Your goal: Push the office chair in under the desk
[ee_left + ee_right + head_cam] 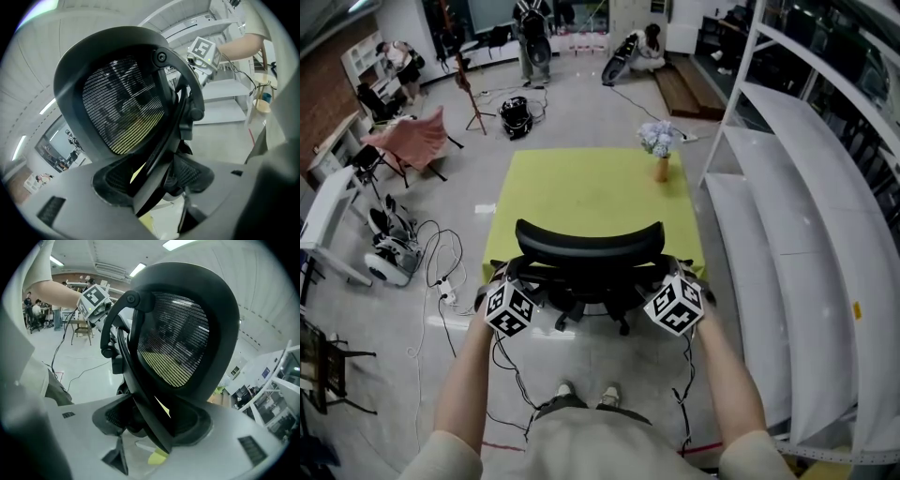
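- Left gripper (154,206): in its own view I see the jaws clamped on the side frame of the office chair (589,246), with the mesh back just above.
- Right gripper (157,441): jaws clamped likewise on the opposite side of the frame.
- Only the head view shows the chair standing at the near edge of the yellow-green tabletop (581,187).
- Far right corner: flower vase (661,155).

Bright even overhead light, soft shadows; strong fisheye warp + dark corners in gripper views.
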The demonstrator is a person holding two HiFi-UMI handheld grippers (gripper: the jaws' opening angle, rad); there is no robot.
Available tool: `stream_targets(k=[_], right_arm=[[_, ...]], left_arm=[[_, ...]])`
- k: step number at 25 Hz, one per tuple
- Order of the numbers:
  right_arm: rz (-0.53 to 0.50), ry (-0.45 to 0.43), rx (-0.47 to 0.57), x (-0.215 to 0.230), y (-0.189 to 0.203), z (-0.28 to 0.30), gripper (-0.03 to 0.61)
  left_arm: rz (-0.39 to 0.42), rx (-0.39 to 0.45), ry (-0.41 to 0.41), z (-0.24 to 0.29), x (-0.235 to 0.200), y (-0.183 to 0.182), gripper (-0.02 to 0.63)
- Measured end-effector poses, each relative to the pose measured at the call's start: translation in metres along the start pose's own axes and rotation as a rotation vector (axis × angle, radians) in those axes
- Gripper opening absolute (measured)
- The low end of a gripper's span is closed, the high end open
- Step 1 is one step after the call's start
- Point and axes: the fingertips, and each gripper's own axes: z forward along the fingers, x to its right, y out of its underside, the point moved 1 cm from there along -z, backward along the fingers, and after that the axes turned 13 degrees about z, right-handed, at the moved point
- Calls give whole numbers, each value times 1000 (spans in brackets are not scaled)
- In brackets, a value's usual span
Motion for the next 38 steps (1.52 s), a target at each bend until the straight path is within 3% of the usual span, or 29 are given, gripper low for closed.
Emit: stream_targets(k=[17,22,25,28,32,38], right_arm=[[29,3,-27,-2,-3,6,251],[110,118,-38,6,-5,-16,246],[196,171,67,8,-24,-45,155],[317,252,227,15,-53,-79,143],[381,345,391,18,-87,-120,105],[504,309,582,11,-129,-167,51]], left_arm=[[43,35,3,2,-5,7,273],[116,14,-69,-12,-5,11,236],[57,45,-121,-35,-12,7,208],[2,105,-140,-62,-14,-4,168],[-5,186,-186,-96,-24,-28,136],[-54,330,-313,-148,-63,-68,107]])
